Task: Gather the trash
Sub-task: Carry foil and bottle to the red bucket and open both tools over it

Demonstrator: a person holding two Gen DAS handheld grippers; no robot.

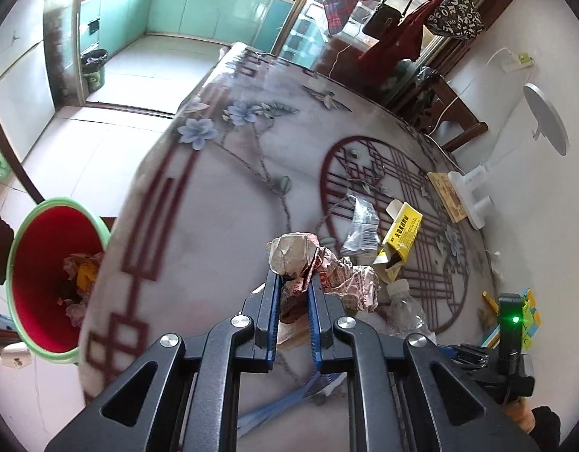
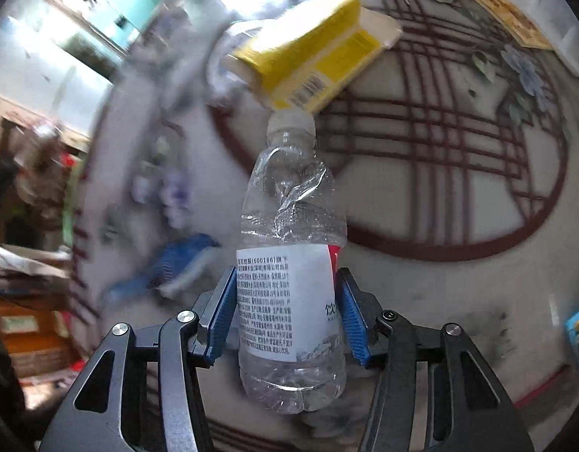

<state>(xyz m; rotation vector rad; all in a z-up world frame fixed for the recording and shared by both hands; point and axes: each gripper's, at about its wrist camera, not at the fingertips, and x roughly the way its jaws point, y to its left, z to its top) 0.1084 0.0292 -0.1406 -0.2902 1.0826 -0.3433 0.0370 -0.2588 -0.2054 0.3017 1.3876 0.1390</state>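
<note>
Two claws carry trash toward the red bin (image 1: pixel 52 278) at nine o'clock: the left claw (image 1: pixel 293 286) clenched on crumpled paper (image 1: pixel 300 252), the right claw (image 2: pixel 285 309) grasping a plastic bottle (image 2: pixel 289 248).

Teal kitchen cabinets (image 1: pixel 199 7), white tile floor (image 1: pixel 101 143), floral table (image 1: pixel 221 196), daylight.

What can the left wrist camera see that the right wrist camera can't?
Only the left wrist view shows the red bin beside the table, and the left gripper with its jaws shut on crumpled paper. Only the right wrist view shows the right gripper clamped on the bottle's label. Both show the flowered table, the yellow box and the clear bottle.
</note>
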